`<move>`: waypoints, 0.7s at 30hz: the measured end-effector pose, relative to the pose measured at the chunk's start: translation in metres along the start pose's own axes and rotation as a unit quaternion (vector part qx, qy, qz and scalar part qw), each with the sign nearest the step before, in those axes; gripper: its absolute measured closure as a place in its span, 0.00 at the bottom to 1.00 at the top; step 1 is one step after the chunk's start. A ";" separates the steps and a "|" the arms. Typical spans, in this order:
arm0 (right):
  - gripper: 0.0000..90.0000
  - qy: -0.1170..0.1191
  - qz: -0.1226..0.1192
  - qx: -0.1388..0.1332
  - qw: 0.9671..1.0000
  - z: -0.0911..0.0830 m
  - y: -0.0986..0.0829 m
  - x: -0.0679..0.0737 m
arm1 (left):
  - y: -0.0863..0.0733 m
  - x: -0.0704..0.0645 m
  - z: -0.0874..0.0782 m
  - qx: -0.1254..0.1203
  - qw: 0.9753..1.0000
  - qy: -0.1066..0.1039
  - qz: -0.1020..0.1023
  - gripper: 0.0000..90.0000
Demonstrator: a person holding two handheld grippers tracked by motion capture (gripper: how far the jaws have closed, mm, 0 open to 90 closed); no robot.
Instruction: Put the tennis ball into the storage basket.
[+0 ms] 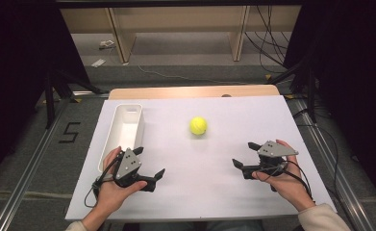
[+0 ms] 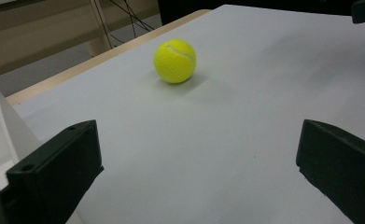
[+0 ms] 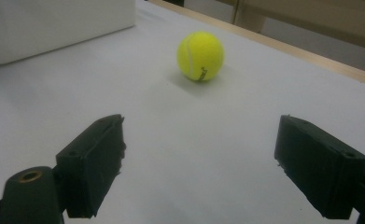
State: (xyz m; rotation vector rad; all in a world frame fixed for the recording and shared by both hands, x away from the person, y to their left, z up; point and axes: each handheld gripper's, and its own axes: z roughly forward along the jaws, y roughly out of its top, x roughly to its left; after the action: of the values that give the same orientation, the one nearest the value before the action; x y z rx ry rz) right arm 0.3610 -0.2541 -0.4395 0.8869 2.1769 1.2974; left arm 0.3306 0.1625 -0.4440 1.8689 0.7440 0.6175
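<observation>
Starting stage, by the look of it: nothing grasped yet. Tennis ball (image 1: 198, 125) sits loose on the white-covered bench (image 1: 205, 192), roughly mid-bench, well apart from both grippers and to the right of the white bin (image 1: 123, 130), which looks empty. Left gripper (image 1: 159, 174) rests low near the bin's near end, jaws spread wide, holding nothing. Right gripper (image 1: 243, 156) same: jaws wide apart, empty, pointed toward the ball. Likely job = ball into bin, so reach, grasp, carry and drop all remain.

Writing: a "5" marked on the floor (image 1: 69, 132) left of the bench. Ball shows seam lines w/ a small dark mark in the right gripper view, not readable. No brand legible.
</observation>
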 end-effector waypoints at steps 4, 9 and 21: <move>0.18 -0.004 -0.002 -0.005 1.000 0.001 0.002 0.000 | 0.000 -0.001 0.000 -0.001 1.000 0.000 0.000 0.00; 0.18 -0.009 -0.002 -0.008 1.000 0.007 0.005 0.000 | 0.000 0.000 -0.001 -0.001 1.000 0.001 0.002 0.00; 0.17 -0.021 -0.015 -0.005 1.000 0.031 0.020 0.002 | 0.001 -0.001 -0.002 -0.002 1.000 0.000 0.004 0.00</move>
State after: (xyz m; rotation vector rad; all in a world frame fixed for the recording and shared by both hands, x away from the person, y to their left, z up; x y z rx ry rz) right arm 0.3857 -0.2269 -0.4358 0.8667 2.1417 1.2637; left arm 0.3292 0.1629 -0.4423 1.8680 0.7353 0.6234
